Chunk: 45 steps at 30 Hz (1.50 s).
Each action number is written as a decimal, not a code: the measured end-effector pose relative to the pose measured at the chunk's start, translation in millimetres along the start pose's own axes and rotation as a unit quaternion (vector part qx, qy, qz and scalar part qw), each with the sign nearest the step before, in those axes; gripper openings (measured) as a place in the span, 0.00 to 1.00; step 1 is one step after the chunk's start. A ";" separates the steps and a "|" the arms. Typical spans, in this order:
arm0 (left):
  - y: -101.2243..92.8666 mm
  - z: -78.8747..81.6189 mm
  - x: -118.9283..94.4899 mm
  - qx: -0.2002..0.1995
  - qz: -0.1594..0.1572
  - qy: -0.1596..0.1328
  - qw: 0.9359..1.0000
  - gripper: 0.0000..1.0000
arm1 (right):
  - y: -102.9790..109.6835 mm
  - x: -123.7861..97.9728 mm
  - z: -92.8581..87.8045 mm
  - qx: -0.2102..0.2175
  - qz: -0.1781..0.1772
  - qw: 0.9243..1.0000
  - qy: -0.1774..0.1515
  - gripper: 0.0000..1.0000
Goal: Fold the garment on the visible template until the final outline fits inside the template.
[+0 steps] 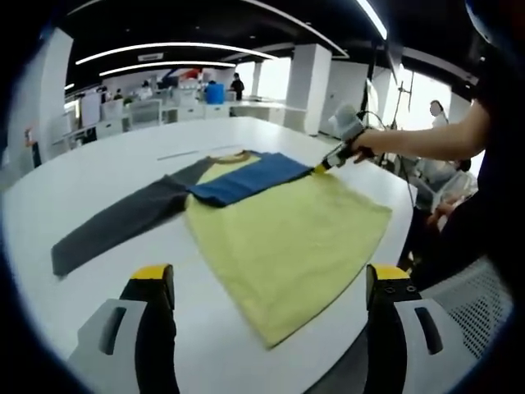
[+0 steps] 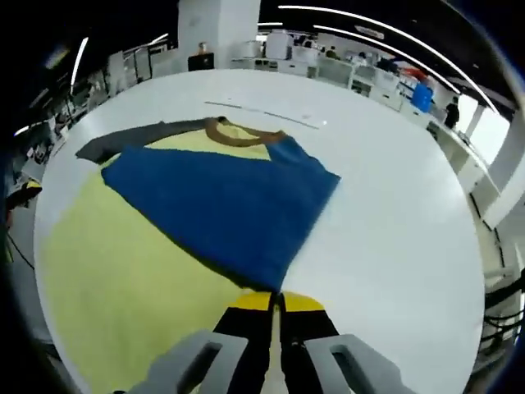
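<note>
One sleeve folded so far: the blue sleeve [image 2: 221, 205] lies across the chest of the yellow long-sleeved shirt with a brown collar [image 1: 287, 238], which is spread flat on the round white table [image 1: 98, 164]. The grey sleeve [image 1: 115, 222] is not yet folded. Right claw [image 2: 275, 305]: jaws pressed together at the blue cuff, pinching its edge as far as I can judge. Left claw [image 1: 271, 283]: wide, holding nothing, hovering short of the hem. No template outline can be made out. To do this step well, lay the cuff flat, smooth wrinkles, release straight up, then take the grey sleeve across likewise.
</note>
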<state>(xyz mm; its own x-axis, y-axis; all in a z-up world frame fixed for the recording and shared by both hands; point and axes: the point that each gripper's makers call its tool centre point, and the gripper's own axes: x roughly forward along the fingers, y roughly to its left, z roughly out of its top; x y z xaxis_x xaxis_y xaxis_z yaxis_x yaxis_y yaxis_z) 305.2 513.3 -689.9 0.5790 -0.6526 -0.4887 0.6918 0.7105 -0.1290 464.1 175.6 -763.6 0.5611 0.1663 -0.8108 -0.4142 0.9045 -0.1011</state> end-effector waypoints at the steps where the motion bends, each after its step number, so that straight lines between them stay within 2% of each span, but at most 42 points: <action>1: 0.5 -0.1 -0.2 0.001 0.001 0.001 1.000 0.94 | -1.2 -0.3 -0.5 0.000 0.000 1.000 0.001 0.00; 6: 3.4 0.7 -1.3 0.003 0.004 0.000 1.000 0.94 | -4.8 -0.5 -1.7 -0.004 -0.001 1.000 0.001 0.00; 14: 6.8 1.9 -2.5 0.002 0.009 -0.004 1.000 0.94 | -7.2 -1.3 -2.8 0.020 0.019 1.000 -0.004 0.00; 17: 8.4 3.2 -3.1 0.002 0.011 -0.005 1.000 0.95 | -7.2 -2.2 -2.7 0.044 0.032 0.998 -0.012 0.00; 19: 9.2 4.7 -4.0 0.002 0.013 -0.007 1.000 0.95 | -4.9 -4.9 -0.4 0.076 0.048 0.996 -0.027 0.02; 21: 11.2 4.9 -4.6 0.003 0.014 -0.008 1.000 0.95 | -5.3 -9.3 0.9 0.100 0.061 0.992 -0.040 0.08; 26: 13.7 7.0 -5.1 0.005 0.016 -0.007 1.000 0.96 | -4.5 -25.0 5.2 0.100 0.082 0.989 -0.071 0.26; 30: 15.6 11.0 -4.7 0.005 0.016 -0.011 1.000 0.96 | 6.9 -38.5 13.3 0.071 0.109 0.986 -0.104 0.46; 37: 18.3 17.6 -2.8 -0.001 0.014 -0.023 1.000 0.98 | 28.3 -56.3 19.3 0.025 0.141 0.980 -0.138 0.70; 42: 21.9 22.4 -4.4 -0.004 0.015 -0.030 0.999 0.99 | 44.1 -72.1 23.0 0.005 0.158 0.974 -0.164 0.85; 45: 25.9 24.7 -6.3 -0.006 0.018 -0.033 0.999 0.99 | 51.9 -82.7 26.1 -0.002 0.169 0.969 -0.181 0.90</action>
<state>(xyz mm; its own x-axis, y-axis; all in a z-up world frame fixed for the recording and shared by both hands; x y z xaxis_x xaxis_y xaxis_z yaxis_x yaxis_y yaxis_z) 330.1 529.2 -668.8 0.6308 -0.6423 -0.4354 0.6654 0.7364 -0.1224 414.9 219.0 -686.7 0.6067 0.5804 -0.5432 -0.6211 0.7726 0.1316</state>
